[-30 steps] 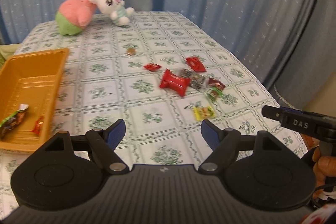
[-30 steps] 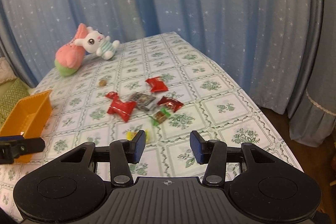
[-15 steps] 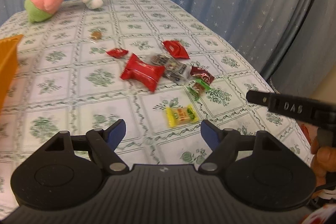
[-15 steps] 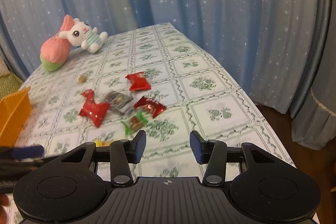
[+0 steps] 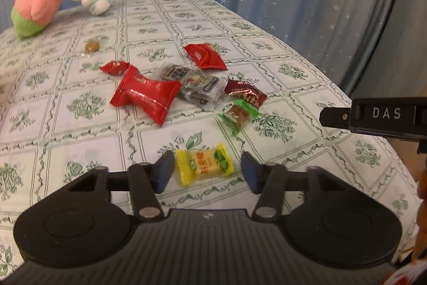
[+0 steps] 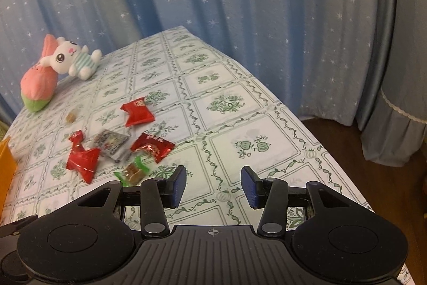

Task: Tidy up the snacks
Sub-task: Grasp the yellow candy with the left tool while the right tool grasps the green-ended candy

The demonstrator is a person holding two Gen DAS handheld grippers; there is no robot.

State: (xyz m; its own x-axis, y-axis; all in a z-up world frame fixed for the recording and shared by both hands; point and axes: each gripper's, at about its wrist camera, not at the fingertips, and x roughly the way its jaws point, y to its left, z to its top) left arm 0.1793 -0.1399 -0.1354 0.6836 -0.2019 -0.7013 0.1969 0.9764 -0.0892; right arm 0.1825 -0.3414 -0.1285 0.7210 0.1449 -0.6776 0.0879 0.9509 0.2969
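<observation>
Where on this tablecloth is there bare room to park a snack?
Bare cloth: the right side between the dark red packet and the table's right edge, and the far end past the red pillow packet. Crowded: the snack cluster around the silver packet, down to the yellow candy between the closing left gripper.

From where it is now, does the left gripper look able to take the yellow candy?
Probably yes. The yellow candy lies flat on the tablecloth between the left gripper's fingers, whose jaws are closing with gaps on both sides. Nothing lies over it; the other snacks sit farther off.
</observation>
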